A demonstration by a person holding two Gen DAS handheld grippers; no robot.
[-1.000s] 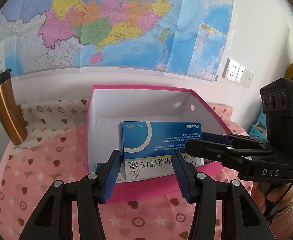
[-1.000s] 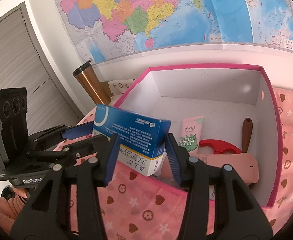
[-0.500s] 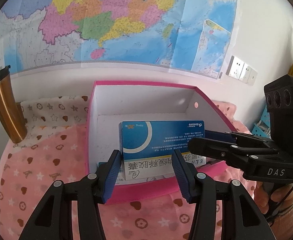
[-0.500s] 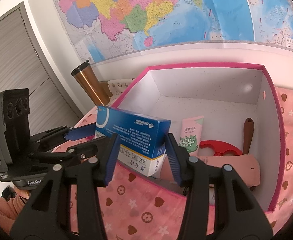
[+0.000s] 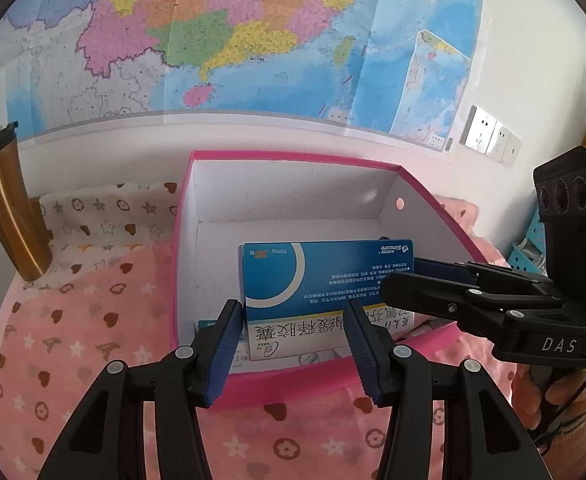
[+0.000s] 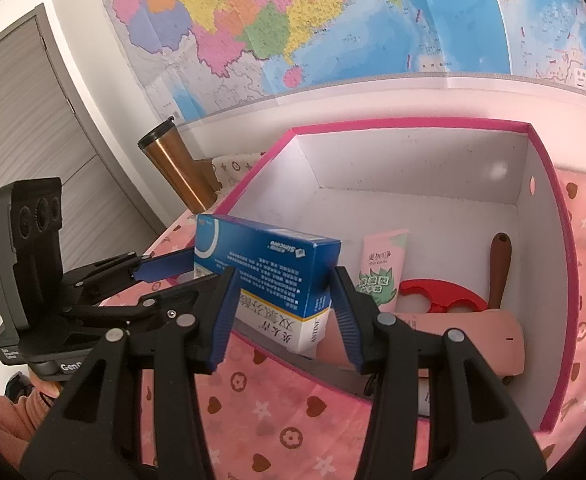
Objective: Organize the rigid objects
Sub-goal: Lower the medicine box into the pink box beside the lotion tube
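Observation:
A blue-and-white medicine box (image 6: 269, 264) hangs over the near rim of the pink storage box (image 6: 413, 122), with my right gripper (image 6: 283, 312) shut on its narrow end. In the left wrist view the medicine box (image 5: 325, 280) shows its blue face, and the right gripper (image 5: 401, 276) reaches in from the right. My left gripper (image 5: 293, 344) stands open just in front of the pink box (image 5: 293, 156), with the medicine box beyond its tips. From the right wrist, the left gripper (image 6: 173, 280) sits close to the medicine box's left end.
Inside the pink box lie a pink tube (image 6: 381, 264), a red plastic piece (image 6: 441, 296), a wooden-handled tool (image 6: 499, 268) and a flat pink item (image 6: 465, 336). A copper tumbler (image 5: 9, 216) stands at the left by the wall. A pink patterned cloth (image 5: 73, 320) covers the table.
The left gripper has shifted very slightly. The medicine box stays in the right gripper at the same spot over the pink box's near rim.

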